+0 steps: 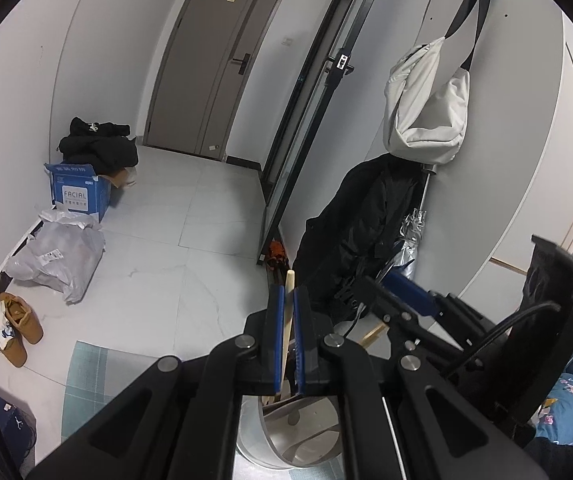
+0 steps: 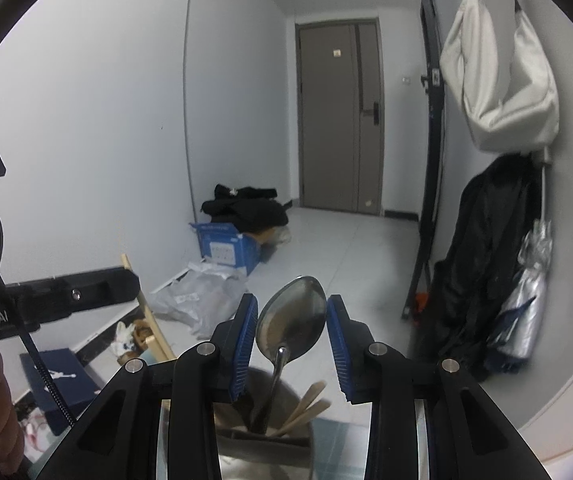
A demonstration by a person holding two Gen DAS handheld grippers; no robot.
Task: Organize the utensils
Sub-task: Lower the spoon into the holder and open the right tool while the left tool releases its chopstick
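One spoon (image 2: 291, 322) stands upright, bowl up, btwn open right claw (image 2: 292, 320).

White walls (image 2: 86, 128) enclose a hallway with a pale tiled floor (image 1: 190, 248). A grey-brown door (image 1: 214, 60) closes the far end, a black-framed glass door (image 1: 306, 120) beside it. A white bag (image 1: 426, 108) hangs on the right wall above a black coat (image 1: 358, 232) and a folded umbrella (image 2: 526, 292). By the left wall sit a blue box (image 1: 78, 192), a plastic bag (image 1: 62, 256) and brown shoes (image 1: 18, 324).
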